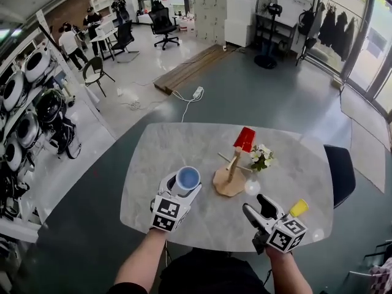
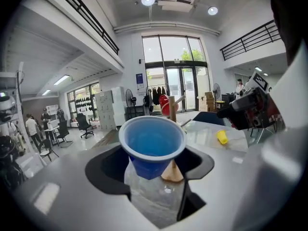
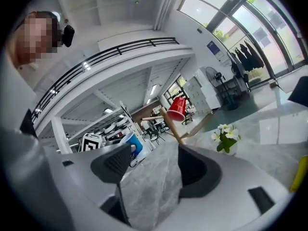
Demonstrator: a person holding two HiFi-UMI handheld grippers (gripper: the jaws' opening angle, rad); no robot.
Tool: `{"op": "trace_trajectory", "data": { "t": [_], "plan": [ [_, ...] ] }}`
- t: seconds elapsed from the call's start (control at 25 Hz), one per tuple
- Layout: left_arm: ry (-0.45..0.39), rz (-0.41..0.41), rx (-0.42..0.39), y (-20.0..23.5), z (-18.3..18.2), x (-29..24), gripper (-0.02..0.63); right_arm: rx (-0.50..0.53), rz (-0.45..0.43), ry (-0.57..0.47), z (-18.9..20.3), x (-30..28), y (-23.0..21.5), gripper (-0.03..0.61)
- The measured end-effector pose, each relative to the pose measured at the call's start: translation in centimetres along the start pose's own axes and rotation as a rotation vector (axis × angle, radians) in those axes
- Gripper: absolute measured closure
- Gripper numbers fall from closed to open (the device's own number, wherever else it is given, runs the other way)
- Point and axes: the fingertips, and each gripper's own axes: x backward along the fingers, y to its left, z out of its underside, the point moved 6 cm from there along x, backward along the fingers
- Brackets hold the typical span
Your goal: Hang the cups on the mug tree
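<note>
**Lighting:** bright, even daylight throughout.
**Sources:** tall glass window wall (image 1: 367, 35), beyond the grey marble oval table (image 1: 184, 146) on its far right. A round white ceiling lamp (image 2: 148, 0) high above the table burns as a hard spot.
**Shadows:** soft and faint, tight under whatever stands on the table.
**Glare:** pale sheen across the table's polished top; window panes behind the table washed out.
**Distortion:** strong wide-angle bowing of straight lines away from the table; black corners in both gripper views.
**Focus:** blue plastic cup (image 2: 151, 146) fairly sharp; pale foreground nearest each lens blurred.
</note>
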Motion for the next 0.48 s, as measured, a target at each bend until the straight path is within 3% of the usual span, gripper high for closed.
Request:
{"op": "trace_trajectory", "data": {
  "t": [0.24, 0.48],
  "plan": [
    [0.054, 0.054, -0.094, 1.2, -0.1, -2.2, 0.313, 0.017, -0.012, -0.021, -1.0, -1.8, 0.6, 0.262],
    [0.064, 0.151, -0.115, 4.0, -0.8, -5.8, 0.313, 0.018, 0.114, -0.072, -2.0, -3.7, -0.8, 0.262]
  ]
}}
